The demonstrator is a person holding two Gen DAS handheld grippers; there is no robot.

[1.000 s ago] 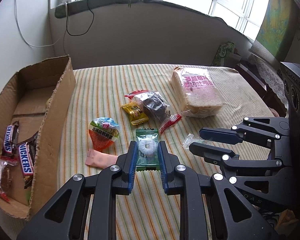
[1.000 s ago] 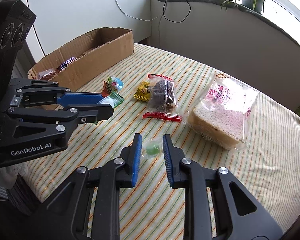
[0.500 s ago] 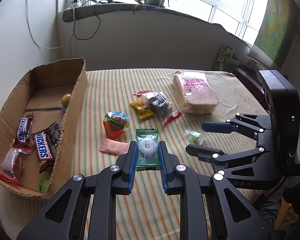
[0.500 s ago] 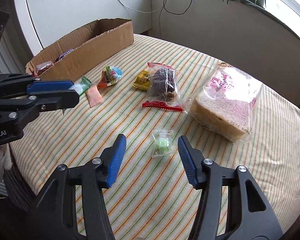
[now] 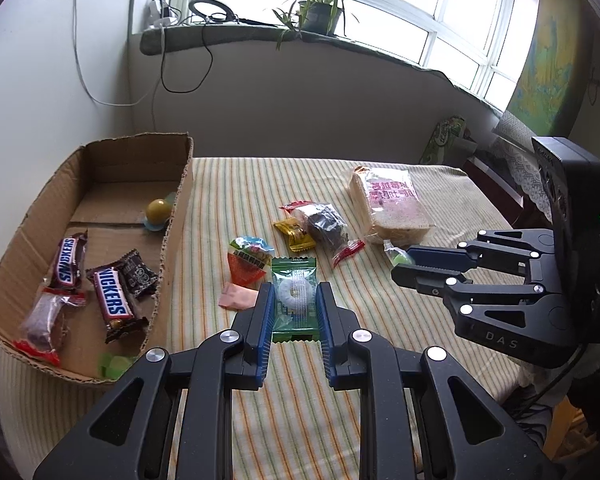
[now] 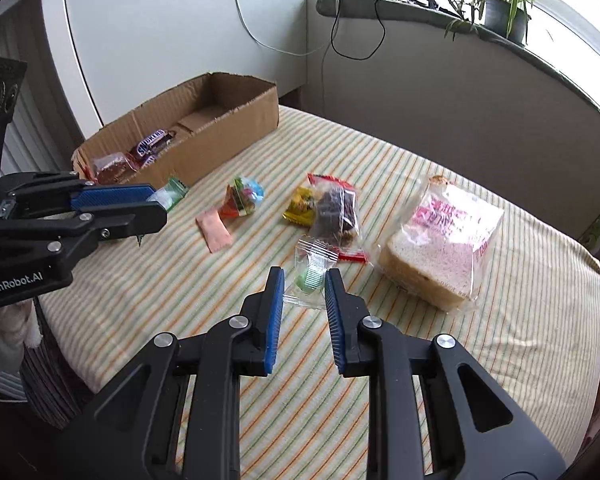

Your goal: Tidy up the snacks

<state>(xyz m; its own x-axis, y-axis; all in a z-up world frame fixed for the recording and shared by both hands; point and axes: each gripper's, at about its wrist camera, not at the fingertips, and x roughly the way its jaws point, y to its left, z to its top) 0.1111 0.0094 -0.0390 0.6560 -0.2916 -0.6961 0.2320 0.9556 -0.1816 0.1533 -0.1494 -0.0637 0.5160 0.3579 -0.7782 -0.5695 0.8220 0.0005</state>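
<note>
Two tools each grip a sweet: the left tool (image 5: 294, 306) a green packet (image 5: 293, 294), the right tool (image 6: 305, 290) a clear-wrapped candy (image 6: 311, 274). The cardboard box (image 5: 176, 216) lies to the left, nearer the left tool

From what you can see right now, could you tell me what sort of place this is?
Most likely a room in a home: a table with a striped cloth, a windowsill holding a potted plant, and a charger cable trailing down the wall.
</note>
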